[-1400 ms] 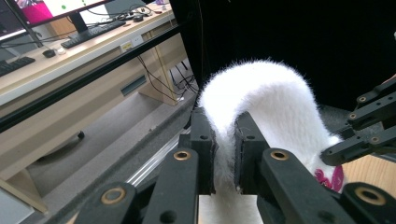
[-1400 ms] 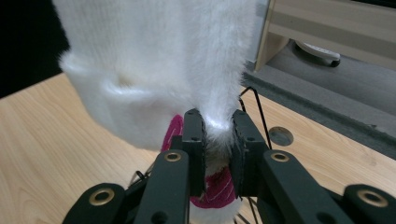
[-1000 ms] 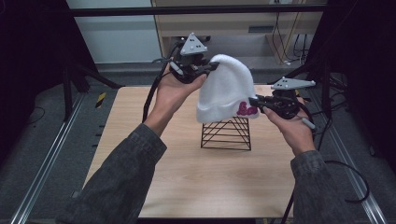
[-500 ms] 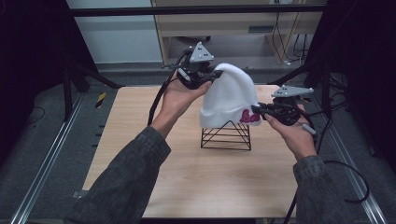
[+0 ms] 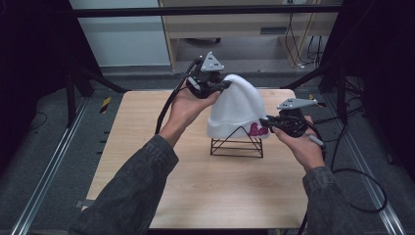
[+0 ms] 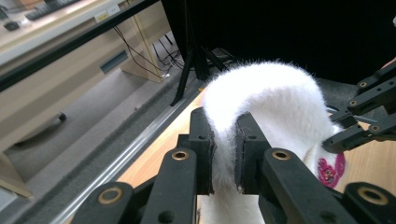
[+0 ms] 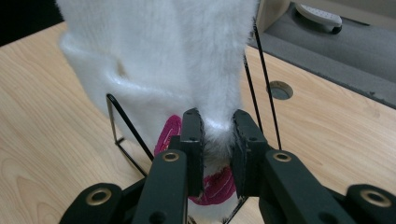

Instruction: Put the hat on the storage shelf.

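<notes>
A fluffy white hat [image 5: 237,105] with pink lettering [image 5: 256,130] on its brim hangs over a black wire stand [image 5: 237,147] on the wooden table [image 5: 195,181]. My left gripper [image 5: 222,84] is shut on the hat's top fold; in the left gripper view the white hat [image 6: 275,107] is pinched between the pads of the left gripper [image 6: 225,154]. My right gripper [image 5: 265,122] is shut on the brim at the pink lettering. In the right gripper view the hat [image 7: 159,60] is squeezed in the right gripper [image 7: 215,149], with the wire stand [image 7: 126,135] beneath it.
A desk with drawers and cables [image 5: 230,29] stands beyond the table's far edge. Dark tripod legs [image 5: 83,78] stand at the left and right. Metal floor rails [image 5: 44,181] run along both sides. Bare tabletop lies in front of the stand.
Both grippers have come down with the hat, and the hat has sunk lower over the wire stand. The left gripper has also shifted slightly right.
</notes>
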### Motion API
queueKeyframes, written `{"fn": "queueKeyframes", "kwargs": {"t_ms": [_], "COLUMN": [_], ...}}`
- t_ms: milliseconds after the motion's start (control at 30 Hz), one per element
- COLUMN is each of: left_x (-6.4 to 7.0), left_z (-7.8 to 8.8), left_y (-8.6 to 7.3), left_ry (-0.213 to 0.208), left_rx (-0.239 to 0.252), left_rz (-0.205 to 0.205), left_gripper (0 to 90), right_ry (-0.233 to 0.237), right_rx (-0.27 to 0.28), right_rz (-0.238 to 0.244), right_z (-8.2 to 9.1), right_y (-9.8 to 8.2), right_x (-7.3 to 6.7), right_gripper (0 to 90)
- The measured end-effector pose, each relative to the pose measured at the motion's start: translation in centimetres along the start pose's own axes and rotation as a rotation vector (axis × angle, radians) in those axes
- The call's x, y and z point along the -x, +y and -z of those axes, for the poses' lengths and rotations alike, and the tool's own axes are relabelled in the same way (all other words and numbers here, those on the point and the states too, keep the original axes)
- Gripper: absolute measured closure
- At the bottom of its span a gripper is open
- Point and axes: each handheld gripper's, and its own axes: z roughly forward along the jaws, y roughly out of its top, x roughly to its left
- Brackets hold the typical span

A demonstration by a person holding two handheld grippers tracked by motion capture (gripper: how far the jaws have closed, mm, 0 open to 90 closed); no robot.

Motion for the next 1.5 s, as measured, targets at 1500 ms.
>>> {"fn": "queueKeyframes", "kwargs": {"t_ms": [1500], "left_x": [1.9], "left_z": [-3.2], "left_y": [-4.3], "left_ry": [-0.092], "left_rx": [-0.079], "left_rz": [0.011], "left_gripper": [78.9], "right_ry": [-0.033], "right_rx": [-0.123], "right_rz": [-0.026], "right_z": [-3.0], "right_y": [-4.9], "right_x": [-0.1], "right_gripper": [76.1]}}
